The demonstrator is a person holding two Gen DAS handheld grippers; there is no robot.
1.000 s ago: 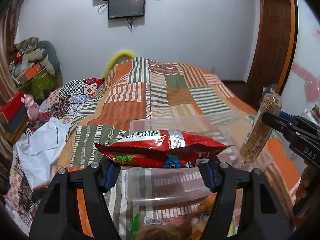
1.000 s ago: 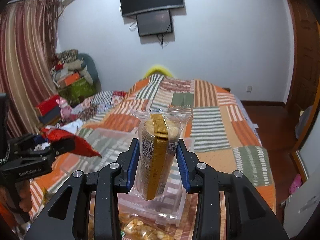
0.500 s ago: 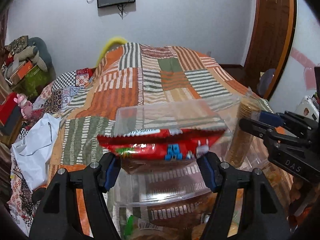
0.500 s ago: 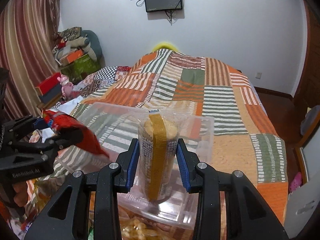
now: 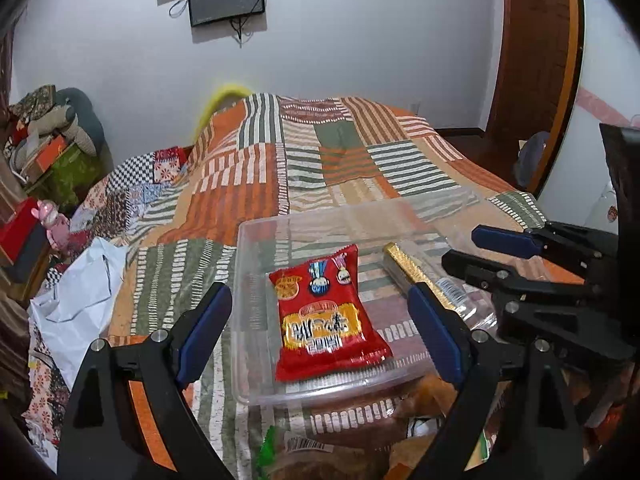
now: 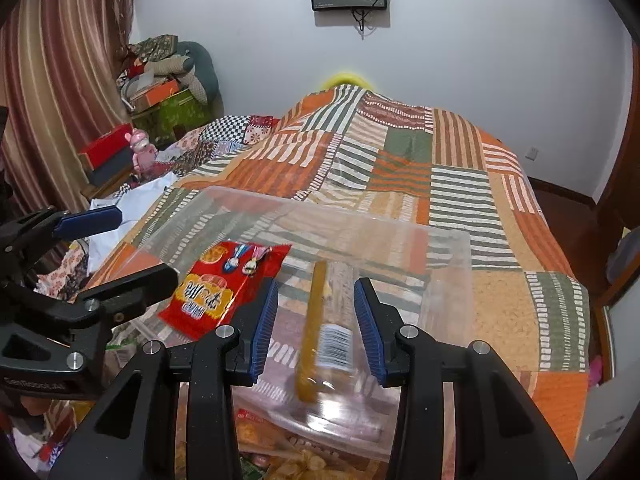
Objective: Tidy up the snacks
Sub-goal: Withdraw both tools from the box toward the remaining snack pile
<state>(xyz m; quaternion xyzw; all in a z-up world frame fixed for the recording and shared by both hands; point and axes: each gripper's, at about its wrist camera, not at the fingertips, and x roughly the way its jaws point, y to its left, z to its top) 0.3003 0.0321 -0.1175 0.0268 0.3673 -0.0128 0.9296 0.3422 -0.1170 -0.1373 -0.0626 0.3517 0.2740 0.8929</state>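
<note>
A clear plastic tub (image 5: 320, 216) (image 6: 340, 214) stands on the patchwork quilt. A red snack packet (image 5: 328, 320) (image 6: 216, 292) lies flat on its floor. My left gripper (image 5: 320, 330) (image 6: 144, 246) hovers over the packet, jaws opening wide, pads clear of it. A clear cracker sleeve with a gold strip (image 5: 424, 280) (image 6: 324, 332) lies blurred in the tub's right half. My right gripper (image 6: 318, 320) (image 5: 460, 246) is just above it, jaws opening, with the sleeve between the pads but a gap showing at the left pad.
More snack packets lie on the quilt under the tub's near edge (image 5: 420, 412) (image 6: 304, 460). A white plastic bag (image 5: 76, 304) sits to the left by a pink toy (image 6: 142, 152) and boxes. A wooden door (image 5: 536, 60) stands at the right.
The left jaws spread and dropped the red packet, which now lies flat in the tub. The cracker sleeve went from upright in the right grip to lying in the tub.
</note>
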